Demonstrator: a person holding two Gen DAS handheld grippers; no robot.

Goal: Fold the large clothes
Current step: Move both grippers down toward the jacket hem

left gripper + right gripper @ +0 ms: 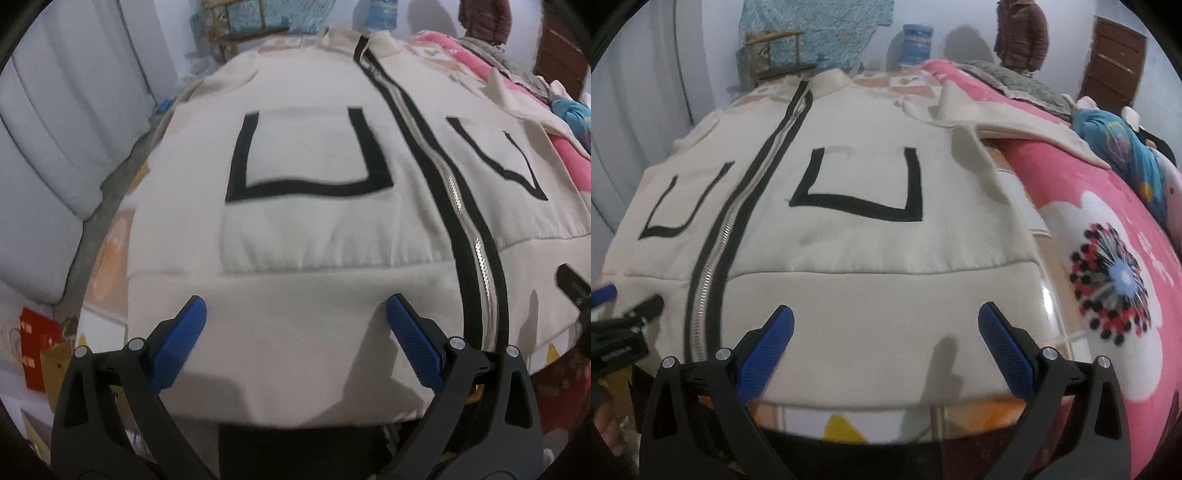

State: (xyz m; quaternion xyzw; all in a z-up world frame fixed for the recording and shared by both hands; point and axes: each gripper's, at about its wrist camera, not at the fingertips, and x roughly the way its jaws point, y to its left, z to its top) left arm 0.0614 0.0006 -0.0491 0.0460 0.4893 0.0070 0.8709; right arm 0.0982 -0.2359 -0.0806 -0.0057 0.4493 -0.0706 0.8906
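I hold a gripper in each hand over a big cream jacket (295,229). The jacket lies flat and face up on a bed, with its hem nearest me and its collar far away. A silver zip (469,236) with black edges runs up the middle, and it is closed. On each side of the zip there is a pocket drawn with a thick black line, like a box with no top (860,184).

My left gripper (295,317) hangs over the hem on the left side of the zip. Its blue fingers (177,347) are wide apart and hold nothing. My right gripper (886,325) hangs over the hem on the right side of the zip. Its blue fingers (1008,354) are wide apart too, and hold nothing. Whether the tips touch the cloth, I cannot tell.

One sleeve (979,122) lies out to the right, onto a pink blanket (1108,258) with a big white flower. A person in a brown coat (1021,33) stands far back by a brown door (1115,62).

In the right view, my left gripper shows at the left edge with a small white label, too blurry to read. I see no other writing I can read.
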